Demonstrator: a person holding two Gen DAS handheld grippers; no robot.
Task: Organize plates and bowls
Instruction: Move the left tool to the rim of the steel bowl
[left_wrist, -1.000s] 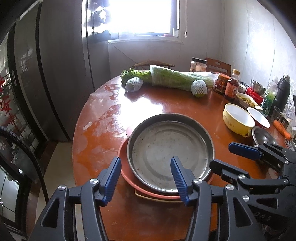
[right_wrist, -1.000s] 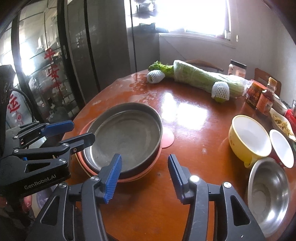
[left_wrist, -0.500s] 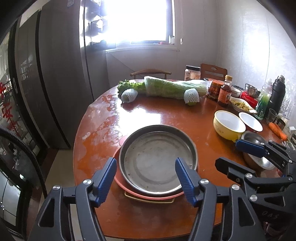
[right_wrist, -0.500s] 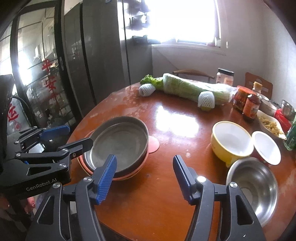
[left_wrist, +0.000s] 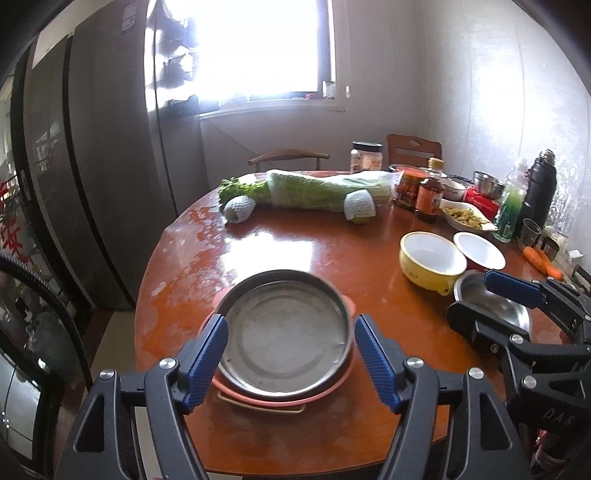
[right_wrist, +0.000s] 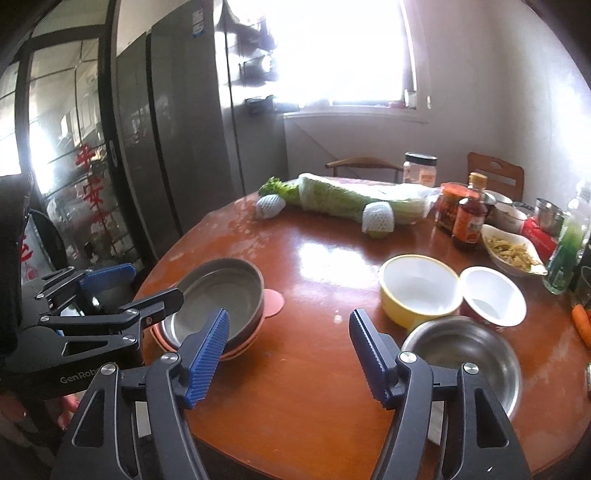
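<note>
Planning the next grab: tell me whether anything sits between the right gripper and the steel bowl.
Nothing visible does. The right gripper has empty, open jaws that have just been opening, and only bare table lies between it and the steel bowl at its right.

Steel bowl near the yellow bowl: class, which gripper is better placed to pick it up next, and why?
Probably the right gripper: the steel bowl lies just beside its open jaws, while the left gripper, also open, faces the metal plate across the table.
</note>
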